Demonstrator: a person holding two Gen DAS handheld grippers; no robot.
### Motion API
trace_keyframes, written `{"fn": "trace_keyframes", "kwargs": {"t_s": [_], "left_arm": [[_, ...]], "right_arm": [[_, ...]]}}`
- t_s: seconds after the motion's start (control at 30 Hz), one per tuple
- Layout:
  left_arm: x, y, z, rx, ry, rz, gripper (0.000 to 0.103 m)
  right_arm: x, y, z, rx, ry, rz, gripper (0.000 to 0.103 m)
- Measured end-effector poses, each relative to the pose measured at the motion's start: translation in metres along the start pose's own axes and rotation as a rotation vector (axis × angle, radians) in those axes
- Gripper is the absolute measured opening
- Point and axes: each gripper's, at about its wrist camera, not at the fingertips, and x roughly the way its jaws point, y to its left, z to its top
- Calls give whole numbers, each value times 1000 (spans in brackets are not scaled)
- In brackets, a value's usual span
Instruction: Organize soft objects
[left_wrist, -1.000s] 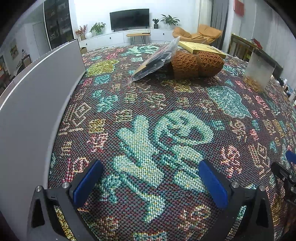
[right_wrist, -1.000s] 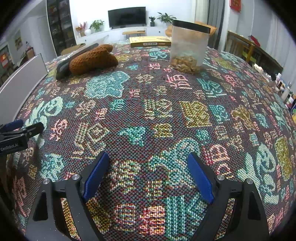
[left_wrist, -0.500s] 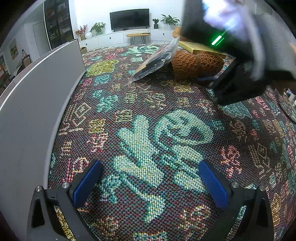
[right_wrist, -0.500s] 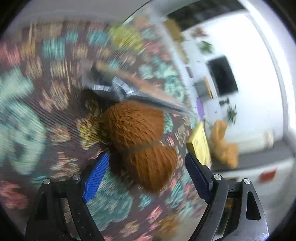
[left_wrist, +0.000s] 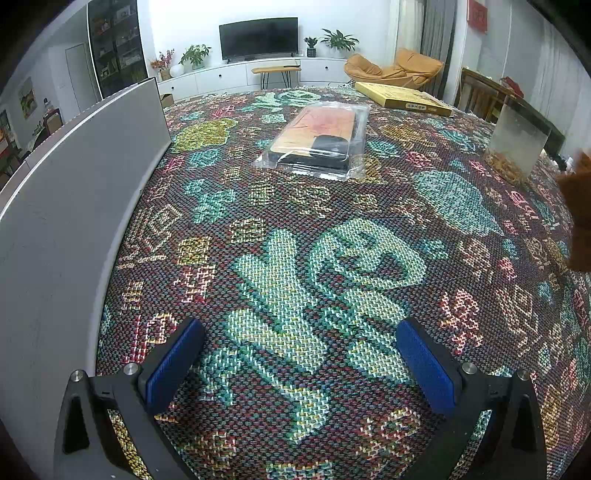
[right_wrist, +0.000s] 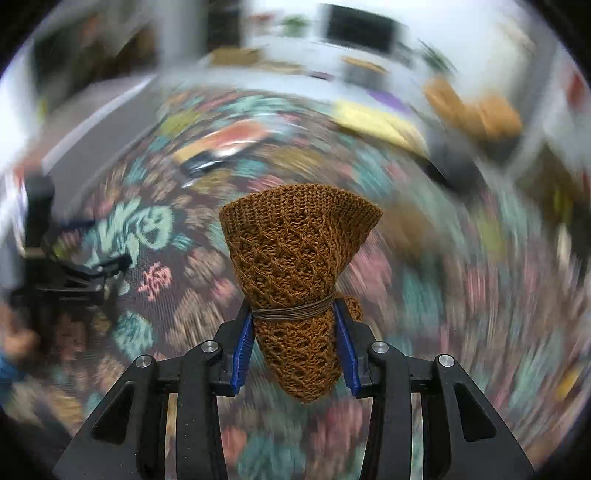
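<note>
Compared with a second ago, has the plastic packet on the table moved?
Yes. The plastic packet now lies flat on the tablecloth, nearer the grey panel; earlier it leaned tilted against the brown knit bundle, now clamped in the right gripper.

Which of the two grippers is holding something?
The right gripper: its blue pads clamp the brown knitted bundle. The left gripper is open over the patterned tablecloth.

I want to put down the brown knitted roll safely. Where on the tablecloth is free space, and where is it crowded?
Free: the wide patch of tablecloth between the open left gripper, the grey panel and the plastic-wrapped package. Crowded: the far right side, by the clear container and the yellow box. The right gripper holds the knitted roll.
</note>
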Motion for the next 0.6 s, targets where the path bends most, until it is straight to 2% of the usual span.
{"fn": "trace_keyframes", "kwargs": {"t_s": [0.1, 0.2, 0.27, 0.3, 0.33, 0.37, 0.4, 0.43, 0.47, 0.53, 0.6], "left_arm": [[0, 0, 0, 0, 0, 0, 103], [0, 0, 0, 0, 0, 0, 103], [0, 0, 0, 0, 0, 0, 103], [0, 0, 0, 0, 0, 0, 103], [1, 0, 0, 0, 0, 0, 103], [0, 0, 0, 0, -1, -1, 103], [1, 0, 0, 0, -1, -1, 103], [1, 0, 0, 0, -1, -1, 103], [0, 0, 0, 0, -1, -1, 103], [0, 0, 0, 0, -1, -1, 103], [1, 0, 0, 0, -1, -1, 103]], "right_arm": [[-14, -71, -3, 218, -75, 50, 43], [-10, -122, 10, 362, -152, 114, 43], [9, -158, 26, 459, -174, 142, 43], [24, -174, 32, 521, -178, 187, 43], [43, -190, 37, 580, -171, 275, 45], [63, -204, 40, 616, -138, 314, 45], [76, -214, 39, 627, -103, 251, 46], [81, -224, 36, 651, -121, 211, 61], [82, -230, 32, 686, -151, 219, 69], [79, -239, 25, 749, -217, 200, 73], [73, -234, 28, 730, -221, 175, 75]]}}
